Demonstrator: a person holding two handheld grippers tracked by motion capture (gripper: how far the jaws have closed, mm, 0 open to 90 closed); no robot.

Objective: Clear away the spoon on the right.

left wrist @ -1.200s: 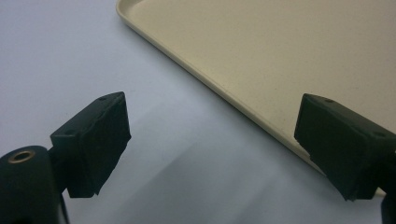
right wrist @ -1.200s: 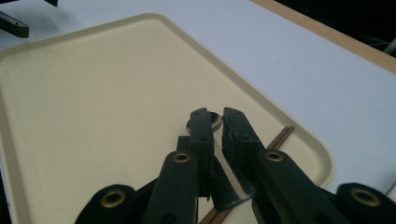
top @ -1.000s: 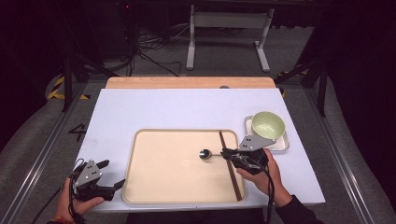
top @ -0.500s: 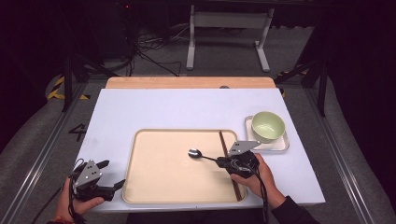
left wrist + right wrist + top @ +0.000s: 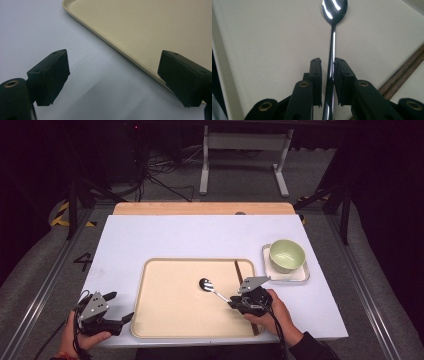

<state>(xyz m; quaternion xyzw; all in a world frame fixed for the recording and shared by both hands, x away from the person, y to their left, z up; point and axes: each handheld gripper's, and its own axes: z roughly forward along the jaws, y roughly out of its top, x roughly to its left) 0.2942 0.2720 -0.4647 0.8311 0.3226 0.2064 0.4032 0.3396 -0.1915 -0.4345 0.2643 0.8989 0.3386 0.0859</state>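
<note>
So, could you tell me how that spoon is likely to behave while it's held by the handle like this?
The spoon looks like polished metal, so probably stiff yet slippery. The right tool grips only its thin handle, so it may swivel between the jaws. The bowl end hangs far forward over the tray, likely dipping if the grip loosens.
</note>
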